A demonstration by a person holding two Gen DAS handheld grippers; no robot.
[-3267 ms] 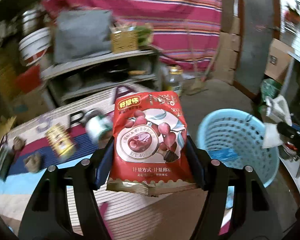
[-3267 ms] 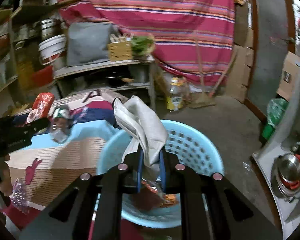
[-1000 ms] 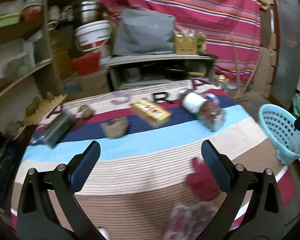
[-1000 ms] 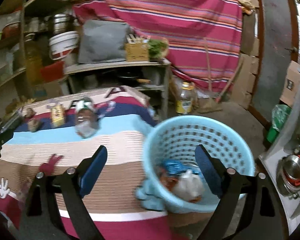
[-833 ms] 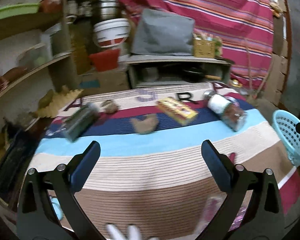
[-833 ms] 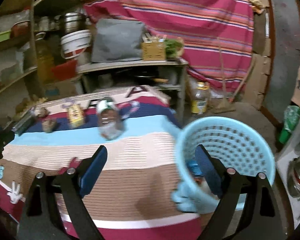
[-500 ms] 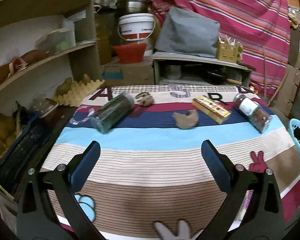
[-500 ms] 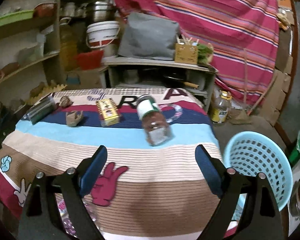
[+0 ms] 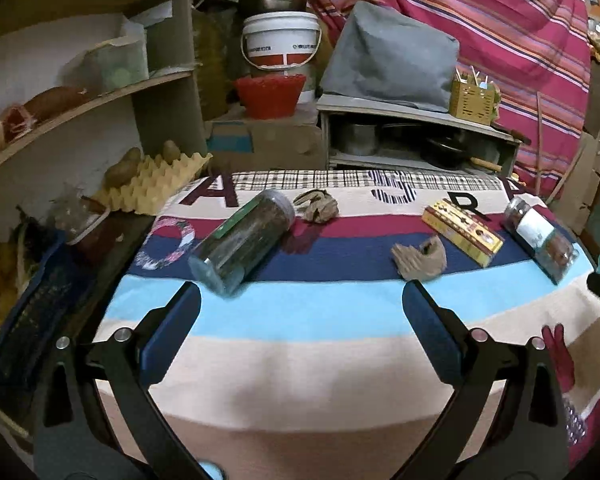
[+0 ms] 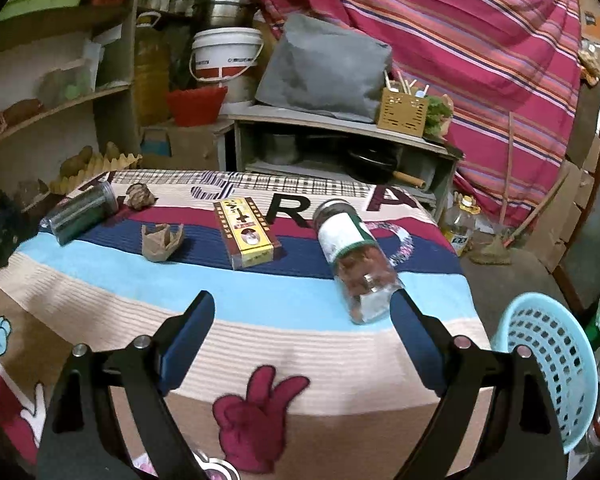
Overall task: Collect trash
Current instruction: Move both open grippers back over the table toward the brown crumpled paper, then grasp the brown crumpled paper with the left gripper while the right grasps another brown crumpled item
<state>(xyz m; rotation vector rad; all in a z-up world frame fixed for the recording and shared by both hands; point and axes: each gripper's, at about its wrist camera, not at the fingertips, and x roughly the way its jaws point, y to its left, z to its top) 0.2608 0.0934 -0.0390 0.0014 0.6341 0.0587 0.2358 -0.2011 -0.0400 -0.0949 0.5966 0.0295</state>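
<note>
Both grippers are open and empty above the near edge of a table with a striped cloth. My left gripper [image 9: 300,320] faces a dark jar [image 9: 242,246] on its side, a crumpled brown paper [image 9: 316,210] behind it and a torn brown cardboard scrap [image 9: 420,258]. My right gripper [image 10: 300,328] faces a yellow-red box [image 10: 246,236], a clear jar with a white label [image 10: 354,264], the brown scrap [image 10: 160,242], the crumpled paper [image 10: 140,196] and the dark jar [image 10: 80,212]. A light blue basket [image 10: 548,364] stands off the table's right side.
Shelves with a white bucket [image 9: 282,42], a red bowl [image 9: 270,94], a grey bag [image 9: 388,60] and a yellow holder [image 9: 472,102] stand behind the table. An egg tray [image 9: 152,184] and a dark crate [image 9: 28,312] lie left. An oil bottle [image 10: 460,222] stands on the floor.
Both grippers let go of their loads over the basket, opened, and swung left from the basket to face the table. The red snack bag and the white wrapper have left view.
</note>
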